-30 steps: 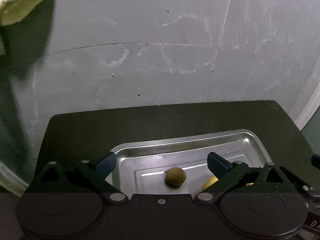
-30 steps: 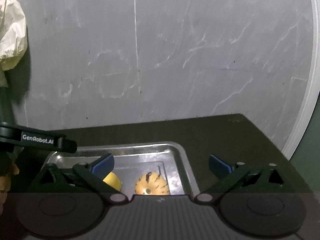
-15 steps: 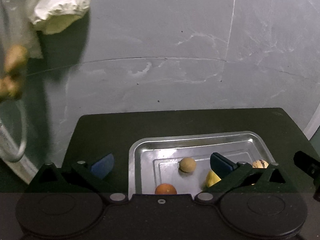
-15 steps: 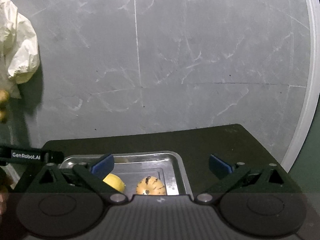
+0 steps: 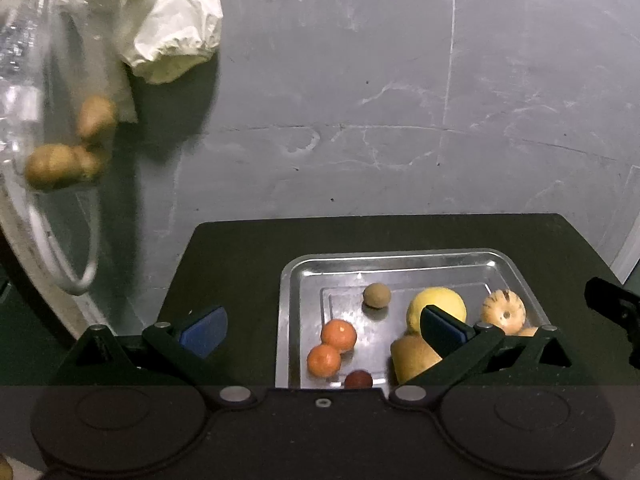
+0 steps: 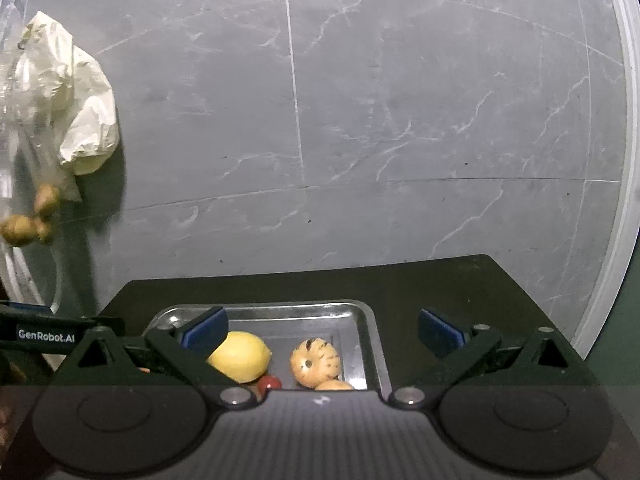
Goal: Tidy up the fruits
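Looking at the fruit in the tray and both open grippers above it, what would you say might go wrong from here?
The round fruits lie loose in the metal tray; the two oranges touch, so grasping one may roll the other. The left gripper and right gripper, both open, hang close together and might collide.

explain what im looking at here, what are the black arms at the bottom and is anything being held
The black arms belong to two handheld grippers, one in each of a person's hands. Each picture comes from a camera on one gripper, looking forward between its blue-tipped jaws.

Left gripper and right gripper are both open and hold nothing.

Below them a metal tray sits on a dark table. In it: a lemon, two oranges, a striped fruit, a small brown ball and a dark red fruit. A pale bag hangs at upper left.
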`<state>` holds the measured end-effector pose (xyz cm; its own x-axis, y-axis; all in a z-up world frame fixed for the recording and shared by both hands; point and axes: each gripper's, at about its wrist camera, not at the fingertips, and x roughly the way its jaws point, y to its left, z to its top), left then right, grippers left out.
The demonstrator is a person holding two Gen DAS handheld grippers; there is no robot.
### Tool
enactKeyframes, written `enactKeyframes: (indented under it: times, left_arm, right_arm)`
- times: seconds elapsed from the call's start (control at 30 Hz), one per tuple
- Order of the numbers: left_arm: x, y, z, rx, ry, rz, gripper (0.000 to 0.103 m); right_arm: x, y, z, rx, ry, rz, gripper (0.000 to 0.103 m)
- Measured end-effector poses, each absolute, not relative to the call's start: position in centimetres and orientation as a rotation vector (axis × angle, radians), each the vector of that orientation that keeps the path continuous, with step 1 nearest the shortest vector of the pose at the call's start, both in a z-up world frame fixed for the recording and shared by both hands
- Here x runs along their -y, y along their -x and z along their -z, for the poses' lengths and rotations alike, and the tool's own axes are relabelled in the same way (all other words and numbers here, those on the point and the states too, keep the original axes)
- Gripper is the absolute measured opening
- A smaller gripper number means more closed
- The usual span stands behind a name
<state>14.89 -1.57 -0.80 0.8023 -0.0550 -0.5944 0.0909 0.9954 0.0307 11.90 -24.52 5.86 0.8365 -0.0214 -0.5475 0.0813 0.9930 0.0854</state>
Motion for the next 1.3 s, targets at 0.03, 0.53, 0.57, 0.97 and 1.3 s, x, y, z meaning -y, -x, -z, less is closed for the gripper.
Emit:
enactKeyframes:
  times: [0.03,0.53,0.57,0.97,1.3]
  left_arm:
    - [1.6,-14.3,0.8,-0.631,-0.058,0.075,0.102]
    - [0.8,-6.7,1.7,-0.643,-0.03,0.014,0.102]
    - [0.8,-6.4,1.7,-0.644,-0.031,0.012,0.102]
    - [0.9,-1.8,2.8,-0.662,-0.045,-0.002,0.102]
    - [1.1,-0.2,3.1,-0.668,-0.047,-0.002,0.102]
  right_arm:
    - [24.5,-11.5,-6.0,-0.576,-0.105,0.048,0.103]
    - [24.7,-6.2,-6.5,-0.599,-0.1,-0.008,0.103]
    - [24.7,-5.8,-6.4,-0.605,-0.101,-0.012,0.103]
    - [24.6,-2.0,-5.7,-0.661,-0.102,-0.048,0.103]
    - [25.3,-0.3,-5.3,-0.695,-0.115,-0.05,0.103]
